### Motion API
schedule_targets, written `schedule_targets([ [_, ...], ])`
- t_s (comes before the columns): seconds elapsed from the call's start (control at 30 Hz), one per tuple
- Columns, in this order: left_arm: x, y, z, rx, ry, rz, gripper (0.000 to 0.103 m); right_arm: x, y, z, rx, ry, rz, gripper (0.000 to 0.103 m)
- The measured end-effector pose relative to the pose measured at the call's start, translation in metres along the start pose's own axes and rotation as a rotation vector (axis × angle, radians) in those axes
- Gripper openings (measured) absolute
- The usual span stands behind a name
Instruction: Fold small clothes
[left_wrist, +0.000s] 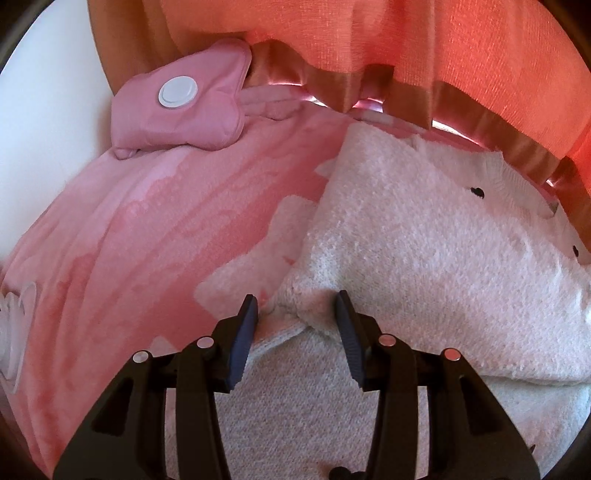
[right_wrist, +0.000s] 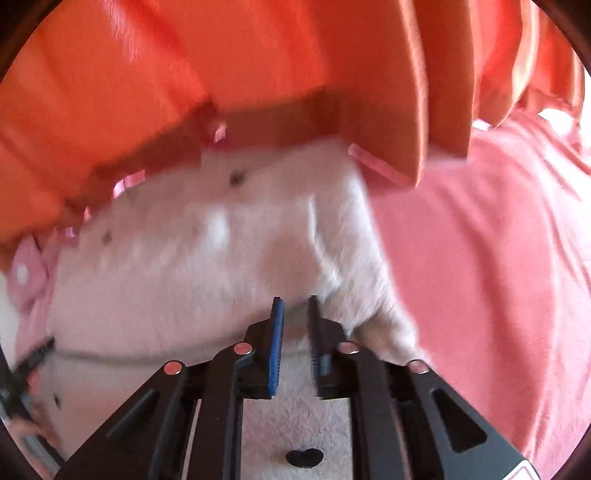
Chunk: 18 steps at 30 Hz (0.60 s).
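**Folding a fluffy white sweater on a pink bed cover**

The white sweater (left_wrist: 424, 251) lies on the pink bed cover (left_wrist: 122, 236), just below the orange curtain (left_wrist: 406, 40). The left gripper (left_wrist: 297, 306) has its fingers spread, straddling a bunched fold. The right gripper (right_wrist: 295, 310) fingers are narrowed around the sweater's edge; a firm grip cannot be confirmed. Best to pinch both layers fully before lifting.

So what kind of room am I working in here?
Probably a bedroom at home: the white fuzzy garment lies on a soft pink blanket, a pink cushion with a white button sits behind, and orange curtains hang close by. No furniture frame shows, so it's a guess.
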<state>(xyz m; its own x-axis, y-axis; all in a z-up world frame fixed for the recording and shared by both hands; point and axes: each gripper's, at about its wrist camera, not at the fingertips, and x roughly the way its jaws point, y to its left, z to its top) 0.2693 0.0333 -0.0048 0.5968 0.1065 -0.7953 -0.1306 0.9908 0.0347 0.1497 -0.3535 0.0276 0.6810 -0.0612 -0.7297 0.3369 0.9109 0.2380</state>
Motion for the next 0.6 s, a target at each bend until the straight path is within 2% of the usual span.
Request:
schedule_targets([
  [0.03, 0.0, 0.0, 0.0, 0.002, -0.002, 0.003, 0.042, 0.001, 0.002, -0.002, -0.007, 0.002, -0.001, 0.019],
  [0.1, -0.001, -0.003, -0.001, 0.014, -0.008, 0.014, 0.042, 0.019, -0.008, -0.011, -0.031, 0.065, -0.071, 0.018],
  [0.13, -0.001, -0.003, -0.001, 0.016, -0.009, 0.016, 0.042, 0.021, -0.014, -0.016, -0.031, 0.073, -0.07, 0.013],
  [0.2, -0.001, -0.004, -0.002, 0.018, -0.011, 0.019, 0.042, 0.013, -0.014, -0.016, -0.022, 0.059, -0.06, 0.012],
  [0.3, 0.0, -0.005, -0.002, 0.019, -0.012, 0.021, 0.042, -0.005, -0.007, -0.012, -0.04, -0.003, -0.05, 0.02],
  [0.4, 0.0, -0.006, -0.002, 0.026, -0.014, 0.024, 0.042, 0.02, -0.009, -0.017, -0.071, 0.063, -0.091, 0.021],
  [0.47, 0.0, -0.005, -0.002, 0.023, -0.012, 0.02, 0.043, 0.014, -0.01, -0.019, -0.085, 0.042, -0.089, 0.02],
  [0.53, -0.003, 0.002, 0.001, -0.011, 0.005, -0.017, 0.046, -0.003, -0.01, -0.014, -0.056, 0.028, -0.08, 0.019],
  [0.6, -0.012, 0.015, 0.0, -0.072, 0.025, -0.107, 0.054, -0.029, -0.014, -0.012, -0.001, 0.002, -0.056, 0.022],
])
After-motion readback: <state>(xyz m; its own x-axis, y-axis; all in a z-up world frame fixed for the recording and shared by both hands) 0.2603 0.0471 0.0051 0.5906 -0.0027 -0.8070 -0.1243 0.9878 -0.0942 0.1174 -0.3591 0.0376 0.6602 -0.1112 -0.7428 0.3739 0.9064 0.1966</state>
